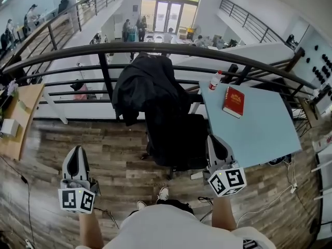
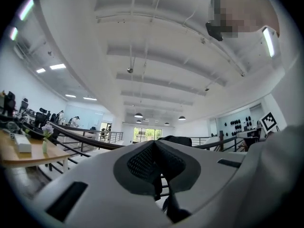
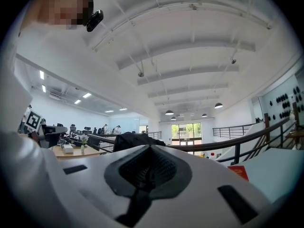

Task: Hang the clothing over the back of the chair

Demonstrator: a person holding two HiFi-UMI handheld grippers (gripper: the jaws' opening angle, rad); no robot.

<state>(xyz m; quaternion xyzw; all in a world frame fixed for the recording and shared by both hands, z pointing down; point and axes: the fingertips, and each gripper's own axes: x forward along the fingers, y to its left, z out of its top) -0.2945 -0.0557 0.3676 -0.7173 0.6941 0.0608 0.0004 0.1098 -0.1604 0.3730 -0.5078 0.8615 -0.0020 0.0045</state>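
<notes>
Beside the pale blue table (image 1: 259, 134), the black chair (image 1: 179, 139) is seen with the dark clothing (image 1: 148, 84) draped over its back. The left gripper (image 1: 77, 150) and right gripper (image 1: 216, 140) are closed, empty. The red book's (image 1: 233, 101) gold print cannot be read.

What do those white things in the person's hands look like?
The left gripper and the right gripper are rounded white plastic shells with dark, textured padding on the inner faces of the jaws. At the hand end each carries a cube printed with black-and-white square markers. The person wears a light top that leaves the forearms bare.
</notes>
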